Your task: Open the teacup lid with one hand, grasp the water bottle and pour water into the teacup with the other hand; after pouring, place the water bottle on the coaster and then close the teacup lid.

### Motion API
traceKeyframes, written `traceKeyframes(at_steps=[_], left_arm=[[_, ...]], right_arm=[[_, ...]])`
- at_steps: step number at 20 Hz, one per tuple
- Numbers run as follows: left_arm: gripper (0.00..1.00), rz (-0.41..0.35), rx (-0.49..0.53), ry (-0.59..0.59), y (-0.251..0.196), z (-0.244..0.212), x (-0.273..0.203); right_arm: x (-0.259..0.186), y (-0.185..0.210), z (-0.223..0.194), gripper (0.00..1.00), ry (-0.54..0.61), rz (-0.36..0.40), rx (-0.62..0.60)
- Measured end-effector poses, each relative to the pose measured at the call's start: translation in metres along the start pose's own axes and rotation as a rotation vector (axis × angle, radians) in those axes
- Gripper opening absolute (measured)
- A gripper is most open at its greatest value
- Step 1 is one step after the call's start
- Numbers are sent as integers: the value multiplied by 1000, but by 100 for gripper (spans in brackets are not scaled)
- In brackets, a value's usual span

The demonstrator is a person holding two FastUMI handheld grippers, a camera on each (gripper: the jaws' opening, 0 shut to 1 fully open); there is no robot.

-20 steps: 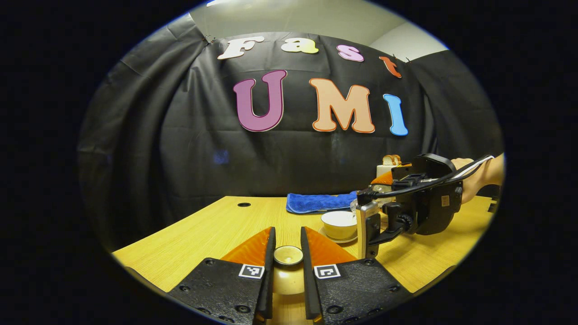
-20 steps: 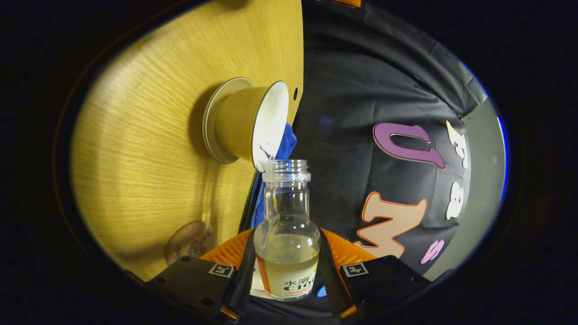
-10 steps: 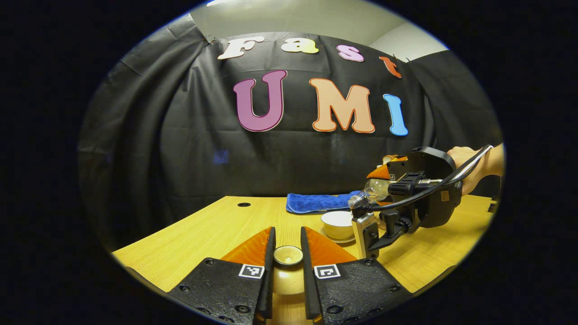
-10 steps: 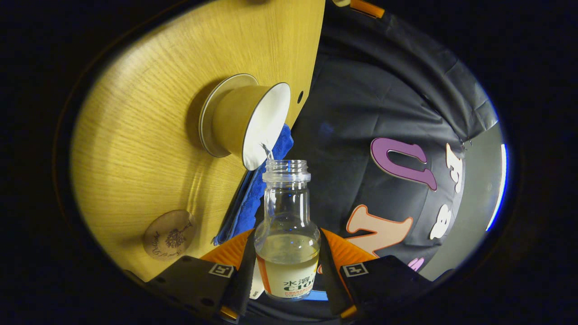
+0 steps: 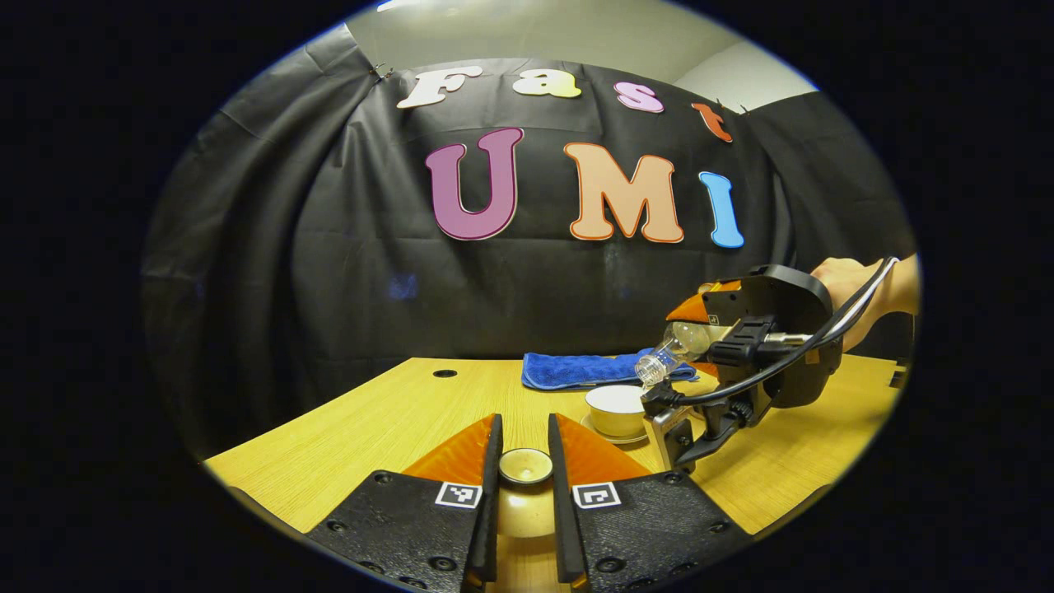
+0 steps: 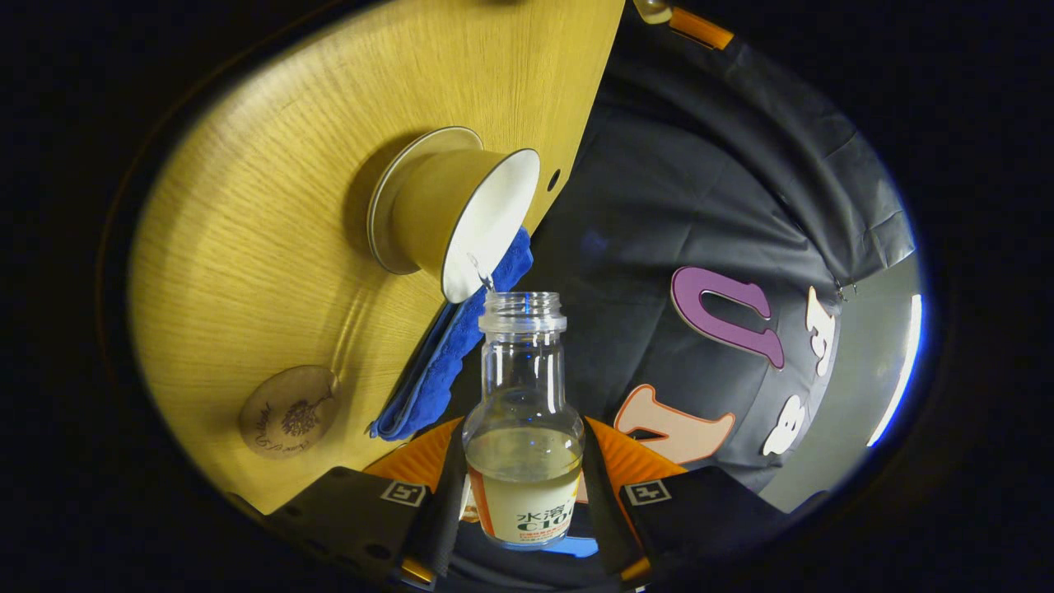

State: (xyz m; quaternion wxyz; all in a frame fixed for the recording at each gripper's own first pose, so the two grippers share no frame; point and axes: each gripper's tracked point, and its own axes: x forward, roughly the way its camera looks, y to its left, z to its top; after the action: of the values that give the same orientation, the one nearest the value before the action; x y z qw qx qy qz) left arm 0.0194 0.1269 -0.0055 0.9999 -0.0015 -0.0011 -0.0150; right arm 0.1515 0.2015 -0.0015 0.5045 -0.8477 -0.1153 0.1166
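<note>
Your right gripper clamps the water bottle between both fingers, tipped with its open mouth just above the teacup, a thin trickle at the rim; pale liquid sits low in the bottle. The cup stands uncovered on its saucer. Your left gripper holds the teacup lid pinched by its knob, near the wooden counter. A coaster and blue towel lie close by

Clear glossy water bottle, glazed teacup, matt wood-grain table.
</note>
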Motion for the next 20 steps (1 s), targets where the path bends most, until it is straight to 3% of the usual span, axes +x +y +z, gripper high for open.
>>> traceKeyframes(at_steps=[20], left_arm=[[25,0,0,1,1,1,0]], right_arm=[[-2,-1,11,72,-24,3,-45]])
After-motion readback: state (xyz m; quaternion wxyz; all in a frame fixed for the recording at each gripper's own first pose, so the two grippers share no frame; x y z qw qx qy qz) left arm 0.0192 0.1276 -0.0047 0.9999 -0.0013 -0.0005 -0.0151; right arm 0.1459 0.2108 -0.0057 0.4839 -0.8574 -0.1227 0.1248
